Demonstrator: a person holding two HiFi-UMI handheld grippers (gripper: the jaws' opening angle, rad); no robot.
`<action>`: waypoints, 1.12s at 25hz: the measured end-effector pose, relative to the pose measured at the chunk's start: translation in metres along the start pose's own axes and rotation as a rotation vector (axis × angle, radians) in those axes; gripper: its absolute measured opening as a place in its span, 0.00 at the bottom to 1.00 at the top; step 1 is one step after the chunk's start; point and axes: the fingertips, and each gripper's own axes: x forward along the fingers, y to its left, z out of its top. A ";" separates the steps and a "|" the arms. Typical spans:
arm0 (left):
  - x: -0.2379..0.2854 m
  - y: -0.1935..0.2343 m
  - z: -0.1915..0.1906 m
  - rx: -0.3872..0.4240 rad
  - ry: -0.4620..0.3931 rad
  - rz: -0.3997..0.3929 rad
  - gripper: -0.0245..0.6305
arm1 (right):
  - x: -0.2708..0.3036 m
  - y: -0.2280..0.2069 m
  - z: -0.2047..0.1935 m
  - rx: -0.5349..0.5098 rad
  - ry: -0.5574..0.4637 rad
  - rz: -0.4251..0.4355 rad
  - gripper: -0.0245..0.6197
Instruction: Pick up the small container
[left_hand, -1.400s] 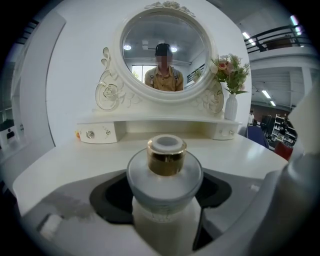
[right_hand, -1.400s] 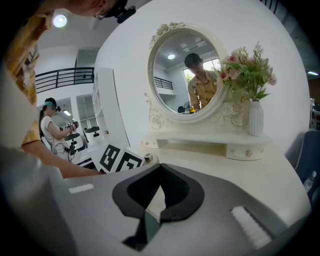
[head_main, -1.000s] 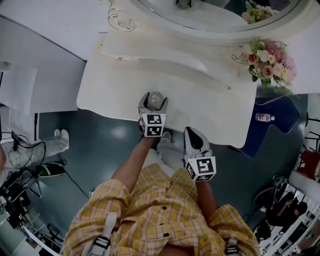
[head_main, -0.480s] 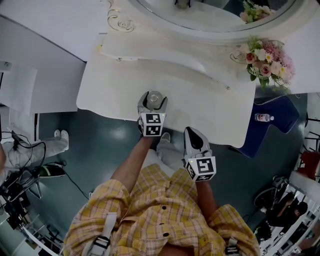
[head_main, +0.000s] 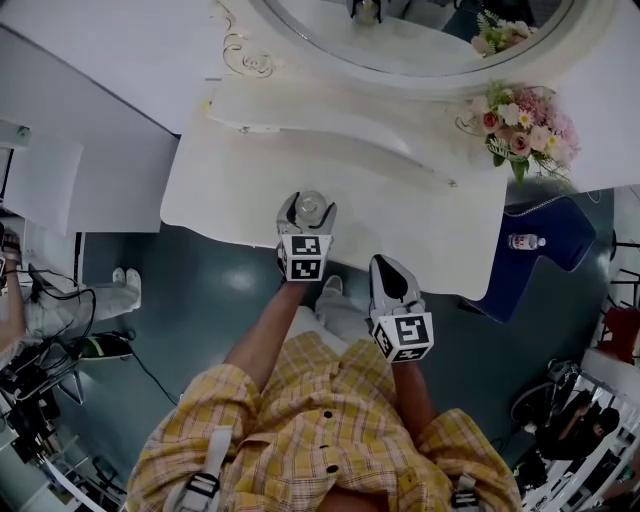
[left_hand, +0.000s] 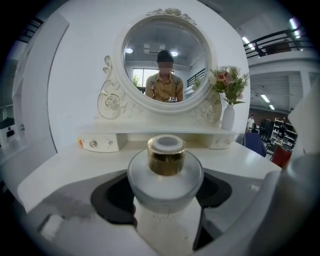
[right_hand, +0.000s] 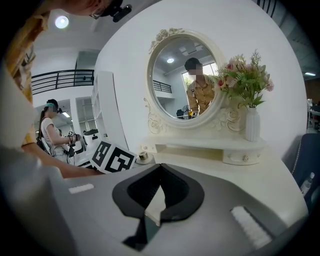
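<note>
Clamping the small container (left_hand: 166, 172) near the table (head_main: 420, 230) front edge, left gripper (head_main: 306, 214); right gripper (right_hand: 157, 197) jaws together.

A vase of flowers (head_main: 522, 128) was set at the surface's (head_main: 400, 215) far right corner; a mirror (head_main: 420, 30) was mounted along its far edge.

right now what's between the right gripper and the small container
Nothing loose. In the head view only bare table and the left gripper, shut on the small container, lie between that container and the right gripper.
</note>
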 end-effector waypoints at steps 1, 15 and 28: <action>-0.002 0.000 0.002 0.001 -0.003 -0.001 0.56 | 0.000 0.000 0.001 0.002 -0.002 -0.001 0.04; -0.042 -0.005 0.033 0.015 -0.059 -0.013 0.56 | -0.015 0.005 0.017 0.021 -0.052 -0.031 0.04; -0.094 -0.008 0.048 0.021 -0.098 -0.027 0.56 | -0.037 0.023 0.033 0.017 -0.100 -0.061 0.04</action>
